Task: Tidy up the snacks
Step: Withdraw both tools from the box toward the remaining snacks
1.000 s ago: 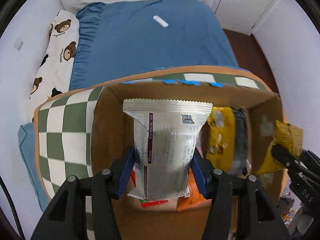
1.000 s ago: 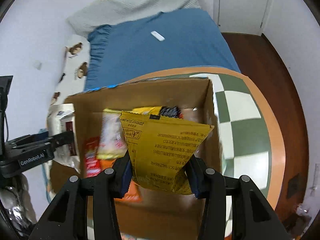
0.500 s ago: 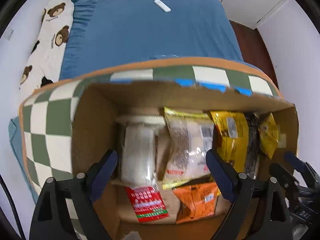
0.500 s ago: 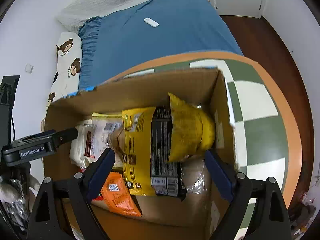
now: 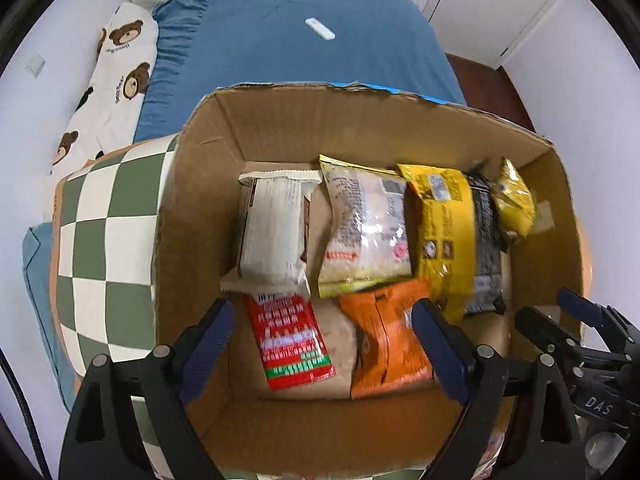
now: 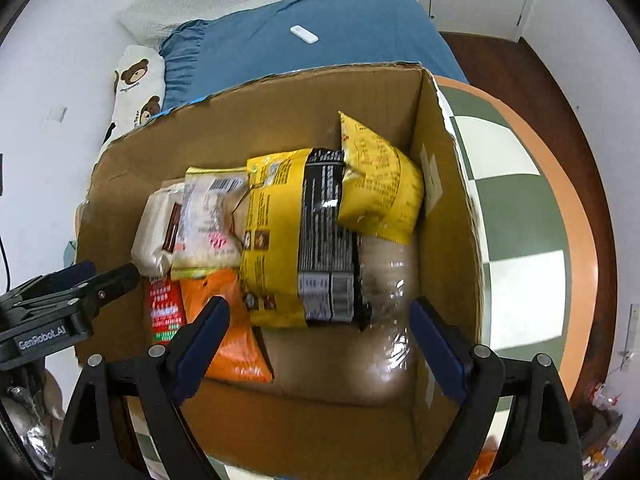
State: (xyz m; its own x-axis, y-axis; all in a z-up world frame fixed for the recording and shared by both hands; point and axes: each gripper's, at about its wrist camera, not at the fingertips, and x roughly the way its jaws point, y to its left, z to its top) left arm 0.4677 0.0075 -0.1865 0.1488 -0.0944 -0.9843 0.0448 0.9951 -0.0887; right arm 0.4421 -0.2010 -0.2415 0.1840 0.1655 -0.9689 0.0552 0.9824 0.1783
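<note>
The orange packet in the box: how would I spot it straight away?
Look into the open cardboard box on the checked cloth. Along its near side two packets lie flat; the orange packet is beside the red one, below the yellow bags. It is the only orange wrapper there.

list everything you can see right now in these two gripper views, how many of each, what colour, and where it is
cardboard box: one, brown, open-topped, on the checked surface
white packet: one, white, box floor, far left
pale packet: one, cream and clear, beside the white one
yellow and black bag: one, middle of the box
small yellow bag: one, at the right wall, leaning on the yellow and black bag
red packet: one, red with a green strip, near left
orange packet: one, orange, near middle
checked surface: one, green and white, orange rim, under the box
bed cover: one, blue, beyond the box
bear pillow: one, white with brown bears
small white object: one, on the bed
left gripper: black, blue pads, open, empty
right gripper: same, open, empty
</note>
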